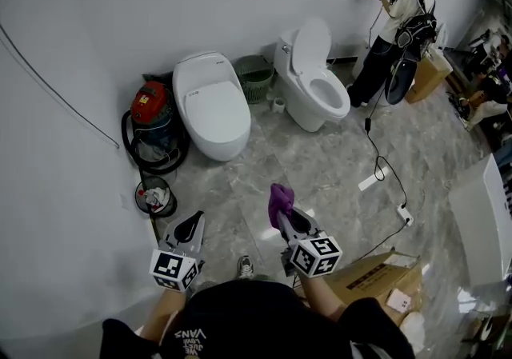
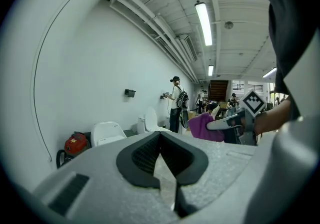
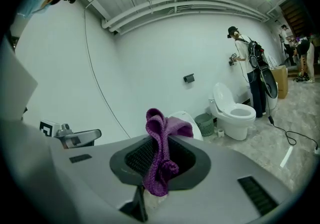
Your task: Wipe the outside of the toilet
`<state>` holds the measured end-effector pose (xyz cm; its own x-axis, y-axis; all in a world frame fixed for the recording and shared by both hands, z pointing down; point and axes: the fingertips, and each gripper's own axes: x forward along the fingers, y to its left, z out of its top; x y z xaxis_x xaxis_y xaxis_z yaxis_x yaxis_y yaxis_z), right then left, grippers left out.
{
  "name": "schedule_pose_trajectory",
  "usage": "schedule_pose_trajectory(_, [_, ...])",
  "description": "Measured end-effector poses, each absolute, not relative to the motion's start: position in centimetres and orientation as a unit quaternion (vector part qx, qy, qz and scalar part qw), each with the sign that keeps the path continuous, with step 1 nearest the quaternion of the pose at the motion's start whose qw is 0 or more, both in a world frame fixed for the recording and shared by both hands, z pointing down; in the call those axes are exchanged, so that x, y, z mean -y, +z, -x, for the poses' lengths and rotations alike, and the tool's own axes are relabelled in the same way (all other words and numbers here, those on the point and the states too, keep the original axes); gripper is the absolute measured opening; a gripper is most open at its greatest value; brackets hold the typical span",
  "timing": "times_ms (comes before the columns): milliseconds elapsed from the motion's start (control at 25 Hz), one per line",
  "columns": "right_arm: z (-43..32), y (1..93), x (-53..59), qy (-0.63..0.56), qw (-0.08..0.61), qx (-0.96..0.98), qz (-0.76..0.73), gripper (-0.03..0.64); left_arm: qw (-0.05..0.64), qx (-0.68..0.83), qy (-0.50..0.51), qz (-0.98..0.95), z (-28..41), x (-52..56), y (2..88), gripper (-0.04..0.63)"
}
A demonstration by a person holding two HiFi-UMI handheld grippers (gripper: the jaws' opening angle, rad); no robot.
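Toilet with closed lid [image 1: 212, 105]: on the floor [image 1: 320, 181] against the far wall, well apart from both grippers, no part of its outside in contact with the cloth yet. Long axis from the wall out toward the wearer, front end angled a little rightward. Just beside its left flank, a red vacuum cleaner [image 1: 152, 105] with coiled hose. Off its right shoulder, a green basket [image 1: 256, 76]. Beyond that, a second toilet [image 1: 316, 81], lid up, farther off and to the right. Unclear from the task line whether the closed one or the open one; judging by nearness, probably the closed one.

Purple cloth [image 1: 280, 199]: pinched in the jaws of the right gripper [image 1: 286, 220], bunched and sticking out past the tips. Left gripper [image 1: 190, 229]: jaws pressed together at the tips, nothing between them.

Deciding relation: closed toilet almost straight ahead of the left gripper, ahead and to the left of the right one. Left hand slightly nearer, yet cloth in the right. Likely calls for a step forward and a reach across to the front end or right flank, the side facing the cloth. Left flank crowded by the vacuum cleaner, so probably harder to get at.

Farther out: another person [image 1: 400, 21] at the wall to the right, a cable [image 1: 376, 157] trailing over the floor, a cardboard box [image 1: 376, 273] near the wearer's right side.
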<state>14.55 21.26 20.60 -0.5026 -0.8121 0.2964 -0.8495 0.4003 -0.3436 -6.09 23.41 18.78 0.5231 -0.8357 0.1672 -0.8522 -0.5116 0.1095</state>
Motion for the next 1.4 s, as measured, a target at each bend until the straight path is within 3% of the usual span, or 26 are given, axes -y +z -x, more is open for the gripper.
schedule_pose_trajectory(440, [-15.1,21.6,-15.4,0.234,0.066,0.849,-0.470,0.064,0.114,0.513,0.047,-0.850,4.9,-19.7,19.7,0.002])
schedule_pose_trajectory(1400, [0.1,20.5,3.1,0.213,0.056,0.819,-0.530,0.064,0.117,0.472,0.043,-0.873,21.3,-0.4,20.3,0.002])
